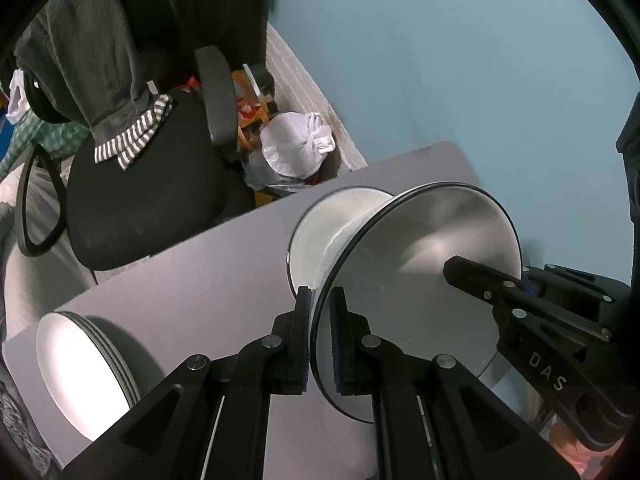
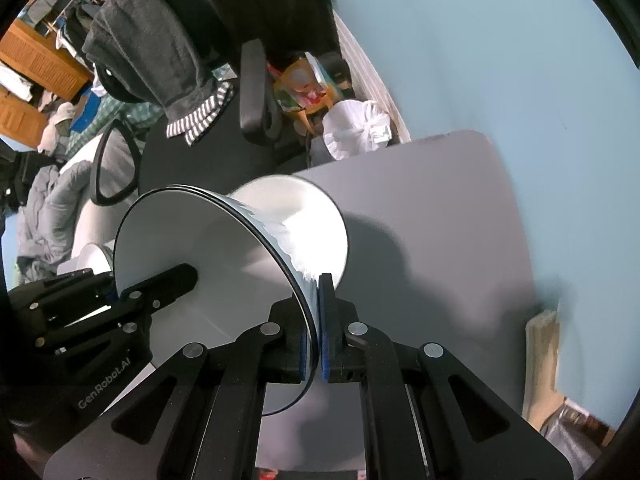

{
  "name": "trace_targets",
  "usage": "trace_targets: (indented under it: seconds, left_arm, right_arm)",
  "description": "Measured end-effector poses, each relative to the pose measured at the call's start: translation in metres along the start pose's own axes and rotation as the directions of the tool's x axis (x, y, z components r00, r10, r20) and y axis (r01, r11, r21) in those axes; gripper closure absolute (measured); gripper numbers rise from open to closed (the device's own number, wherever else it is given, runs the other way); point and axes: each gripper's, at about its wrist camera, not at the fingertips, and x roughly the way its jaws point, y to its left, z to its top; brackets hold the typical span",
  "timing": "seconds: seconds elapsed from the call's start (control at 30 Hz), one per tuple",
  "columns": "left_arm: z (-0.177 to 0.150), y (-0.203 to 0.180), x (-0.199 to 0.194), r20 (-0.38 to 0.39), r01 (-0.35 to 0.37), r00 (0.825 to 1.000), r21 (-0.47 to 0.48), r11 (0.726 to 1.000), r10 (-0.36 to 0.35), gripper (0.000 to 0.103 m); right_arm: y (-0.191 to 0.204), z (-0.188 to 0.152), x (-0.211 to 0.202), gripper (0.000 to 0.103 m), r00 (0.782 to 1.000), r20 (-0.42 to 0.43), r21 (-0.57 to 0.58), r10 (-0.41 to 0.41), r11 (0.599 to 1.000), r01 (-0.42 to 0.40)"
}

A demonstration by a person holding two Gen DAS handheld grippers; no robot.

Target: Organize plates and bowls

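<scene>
Both grippers, left gripper (image 1: 320,312) and right gripper (image 2: 319,320), are clamping jaws on opposite rims of the bowl (image 1: 416,280), holding it above the bench (image 1: 200,280).

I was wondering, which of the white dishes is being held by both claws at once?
The white black-rimmed bowl, gripped at opposite rims by the left claw and right claw; the stacked white plates sit untouched on the grey table.

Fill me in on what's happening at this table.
A person is sorting dishes with two tools. The left hand-held gripper and the right hand-held gripper are each shut on opposite rims of one large white black-rimmed bowl, held above the grey table. A stack of white plates sits nearby.
</scene>
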Motion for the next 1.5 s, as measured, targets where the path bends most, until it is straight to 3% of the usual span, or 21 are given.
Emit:
trace_targets:
  seconds: [0.37, 0.77, 1.0, 1.17, 1.5]
  left_arm:
    - [0.011, 0.008, 0.029, -0.073, -0.023, 0.997, -0.015, 1.000, 0.022, 0.095]
    - [0.021, 0.004, 0.033, -0.079, -0.071, 0.994, 0.029, 0.997, 0.073, 0.094]
    - [0.019, 0.006, 0.040, -0.114, -0.067, 0.991, 0.013, 0.998, 0.068, 0.089]
    - [0.019, 0.004, 0.036, -0.106, -0.078, 0.991, 0.017, 0.997, 0.080, 0.072]
    - [0.016, 0.009, 0.011, -0.046, -0.108, 0.993, -0.007, 0.994, 0.107, 0.056]
  right_arm:
    - [0.002, 0.023, 0.031, 0.098, 0.997, -0.083, -0.014, 0.000, 1.000, -0.001]
    - [-0.002, 0.033, 0.045, 0.097, 0.989, -0.148, 0.001, 0.008, 1.000, -0.008]
    - [0.001, 0.038, 0.041, 0.086, 0.984, -0.173, -0.022, -0.030, 0.999, 0.027]
    - [0.006, 0.040, 0.035, 0.075, 0.985, -0.160, -0.071, -0.060, 0.996, 0.049]
    - [0.010, 0.040, 0.023, 0.062, 0.989, -0.117, -0.092, -0.086, 0.993, 0.075]
